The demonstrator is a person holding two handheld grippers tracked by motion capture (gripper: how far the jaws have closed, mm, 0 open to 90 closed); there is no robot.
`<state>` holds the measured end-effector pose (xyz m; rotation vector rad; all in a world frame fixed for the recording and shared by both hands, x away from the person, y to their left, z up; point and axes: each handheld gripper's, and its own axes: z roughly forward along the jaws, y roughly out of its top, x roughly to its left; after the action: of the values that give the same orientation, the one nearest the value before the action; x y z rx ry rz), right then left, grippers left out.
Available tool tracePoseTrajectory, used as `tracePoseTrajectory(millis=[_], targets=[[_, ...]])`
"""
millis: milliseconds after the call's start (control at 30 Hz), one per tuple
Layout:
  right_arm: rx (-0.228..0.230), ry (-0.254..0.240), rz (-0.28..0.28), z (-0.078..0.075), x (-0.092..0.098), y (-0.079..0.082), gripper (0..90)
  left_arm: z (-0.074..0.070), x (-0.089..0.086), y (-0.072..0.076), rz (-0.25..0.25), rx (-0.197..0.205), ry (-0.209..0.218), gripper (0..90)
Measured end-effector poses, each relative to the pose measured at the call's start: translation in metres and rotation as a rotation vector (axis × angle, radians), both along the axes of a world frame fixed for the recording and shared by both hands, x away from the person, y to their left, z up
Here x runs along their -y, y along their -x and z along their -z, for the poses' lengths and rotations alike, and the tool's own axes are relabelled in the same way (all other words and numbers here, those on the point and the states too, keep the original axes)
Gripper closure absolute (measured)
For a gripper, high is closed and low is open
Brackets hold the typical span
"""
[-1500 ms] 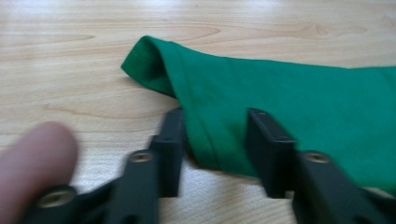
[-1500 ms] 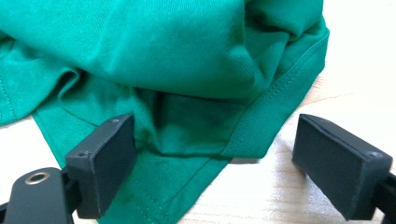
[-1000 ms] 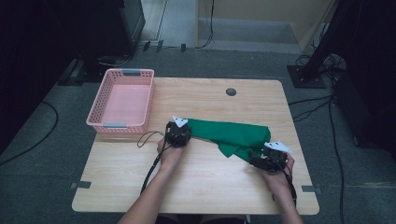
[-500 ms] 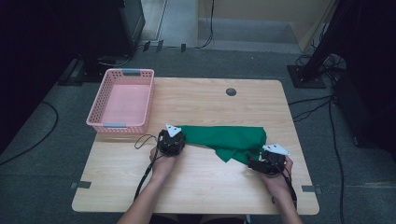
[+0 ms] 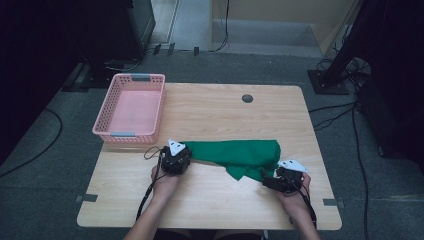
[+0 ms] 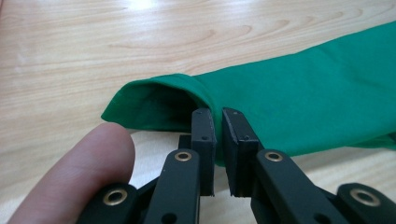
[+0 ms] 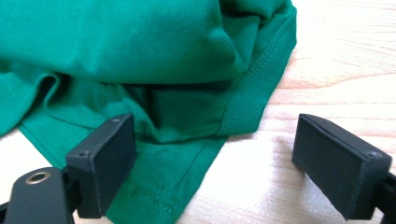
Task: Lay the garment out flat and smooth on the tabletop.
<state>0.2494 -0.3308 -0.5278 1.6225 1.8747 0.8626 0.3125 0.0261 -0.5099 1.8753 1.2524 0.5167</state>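
Observation:
A green cloth (image 5: 240, 155) lies stretched across the wooden table (image 5: 215, 200). My left gripper (image 5: 189, 156) is at its left end. In the left gripper view the jaws (image 6: 218, 125) are shut on the folded edge of the cloth (image 6: 303, 98), and a fingertip of the person (image 6: 88, 172) shows beside them. My right gripper (image 5: 267, 177) rests at the cloth's front right corner. Its jaws (image 7: 215, 149) stand wide open, low over the table, with a hemmed corner of the cloth (image 7: 140, 46) lying between them and no pad touching it.
A pink plastic basket (image 5: 131, 107) stands at the table's far left. A round cable hole (image 5: 247, 98) sits near the far edge. Cables trail from both grippers toward the person. Dark stands and floor cables surround the table.
My left gripper has moved left and toward the person with the cloth's edge in it, pulling the cloth out longer and flatter. The right gripper has hardly moved.

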Motion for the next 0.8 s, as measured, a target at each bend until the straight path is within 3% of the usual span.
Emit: tracePoseTrajectory(millis=[567, 667, 800], targets=[[0.002, 0.002, -0.048, 0.0, -0.007, 0.013, 13.8, 0.0, -0.023, 0.024, -0.021, 0.007, 0.04, 84.0], [0.002, 0.002, -0.049, 0.0, -0.007, 0.013, 13.8, -0.005, -0.029, 0.028, -0.046, 0.011, 0.061, 74.9], [0.002, 0.002, -0.049, 0.0, -0.007, 0.013, 13.8, -0.018, -0.034, 0.037, -0.092, 0.063, 0.073, 61.6]])
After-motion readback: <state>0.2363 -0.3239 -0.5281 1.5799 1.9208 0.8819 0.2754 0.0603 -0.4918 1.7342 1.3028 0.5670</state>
